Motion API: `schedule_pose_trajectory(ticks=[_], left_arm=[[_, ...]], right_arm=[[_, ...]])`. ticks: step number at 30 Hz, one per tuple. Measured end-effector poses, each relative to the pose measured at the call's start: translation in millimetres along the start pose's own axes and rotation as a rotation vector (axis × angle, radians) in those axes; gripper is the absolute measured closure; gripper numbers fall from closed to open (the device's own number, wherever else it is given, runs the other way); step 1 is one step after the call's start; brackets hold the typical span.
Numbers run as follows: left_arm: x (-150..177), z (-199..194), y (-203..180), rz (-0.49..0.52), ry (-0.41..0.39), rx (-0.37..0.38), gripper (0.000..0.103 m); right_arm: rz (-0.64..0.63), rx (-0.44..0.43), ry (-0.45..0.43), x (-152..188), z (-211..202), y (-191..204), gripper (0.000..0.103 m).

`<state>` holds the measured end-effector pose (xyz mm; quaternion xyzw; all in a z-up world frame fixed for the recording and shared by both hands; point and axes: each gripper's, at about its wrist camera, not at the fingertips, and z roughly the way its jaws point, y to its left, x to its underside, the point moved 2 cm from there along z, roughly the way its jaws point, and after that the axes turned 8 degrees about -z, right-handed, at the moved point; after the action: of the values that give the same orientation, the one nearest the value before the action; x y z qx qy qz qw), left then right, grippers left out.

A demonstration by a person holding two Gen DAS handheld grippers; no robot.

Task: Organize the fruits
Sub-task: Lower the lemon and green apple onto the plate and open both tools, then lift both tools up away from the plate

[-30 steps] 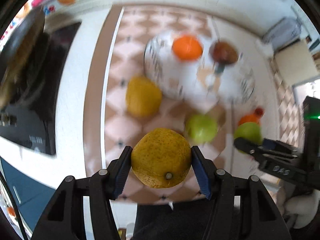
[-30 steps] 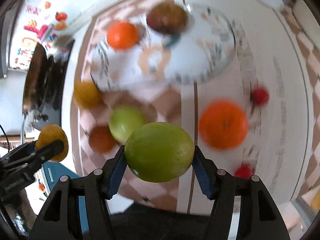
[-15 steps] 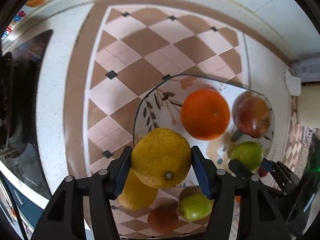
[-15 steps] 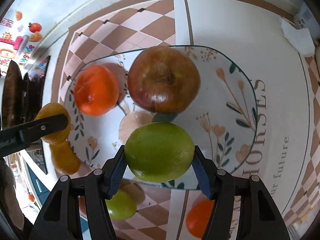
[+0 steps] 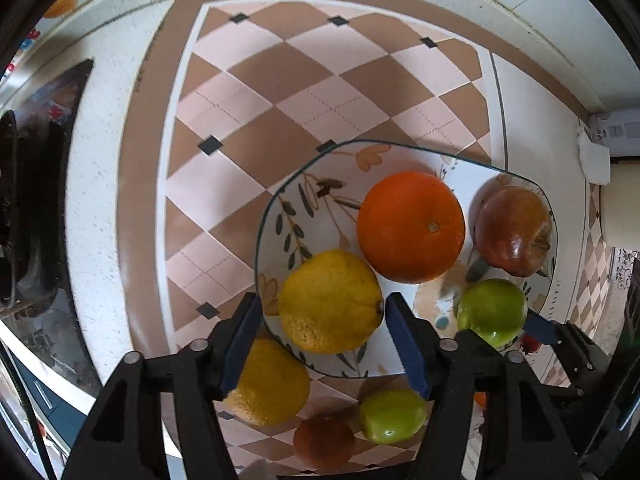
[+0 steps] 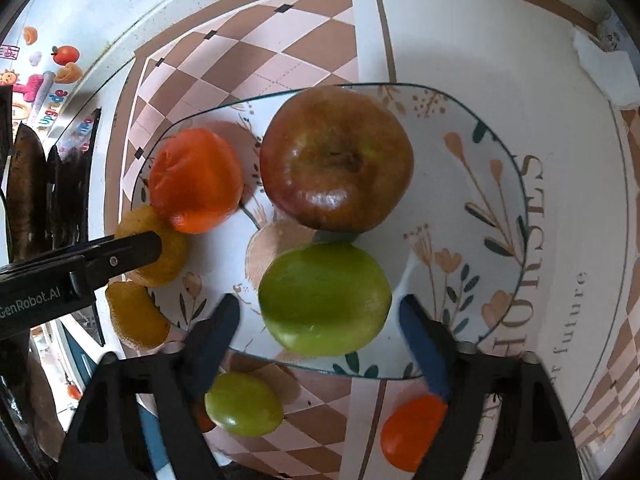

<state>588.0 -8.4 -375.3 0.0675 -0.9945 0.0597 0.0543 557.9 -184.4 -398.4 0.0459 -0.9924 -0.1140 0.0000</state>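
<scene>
Left gripper (image 5: 323, 338): jaws opening, gaps on both sides of the lemon (image 5: 330, 300), which lies at the plate's (image 5: 280, 216) near-left rim. Right gripper (image 6: 320, 334): jaws opening, clear of the green apple (image 6: 324, 298) near the plate's near edge. Farther on the plate: orange (image 5: 410, 226), red apple (image 6: 336, 158). Right half of the plate free. Right view alone shows an orange fruit (image 6: 412, 432) on the tabletop (image 6: 460, 32).

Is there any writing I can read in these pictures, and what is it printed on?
"GenRobot.AI": on the side of the left gripper, seen from the right wrist camera.
"HORSES", its lower letters partly hidden: on the white mat beside the plate.
"future", with a cut-off word before it: same mat.
"upgrade", roughly: colourful stickers at the far left; the rest is too blurred.
Small box label: too small to read.
</scene>
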Motion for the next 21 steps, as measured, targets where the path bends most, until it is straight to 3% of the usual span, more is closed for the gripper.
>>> schedule_pose_trajectory(ticks=[2,4,12,21], left_arm=[[3,-7,2,0.003,-0.007,0.006,0.027],[11,-15,3,0.006,-0.020,0.007,0.024],[61,-46,10,-0.017,-0.124,-0.039,0.024],[114,-82,16,0.018,-0.254,-0.051,0.024]], right_arm=[[0.001,0.010,-0.005,3,-5,0,0.016],[0.005,0.029,-0.019,8,-11,-1,0.014],[0.016,0.119,-0.080,44,-45,-4,0.012],[0.022,0.124,-0.160,88,-93,6,0.012]])
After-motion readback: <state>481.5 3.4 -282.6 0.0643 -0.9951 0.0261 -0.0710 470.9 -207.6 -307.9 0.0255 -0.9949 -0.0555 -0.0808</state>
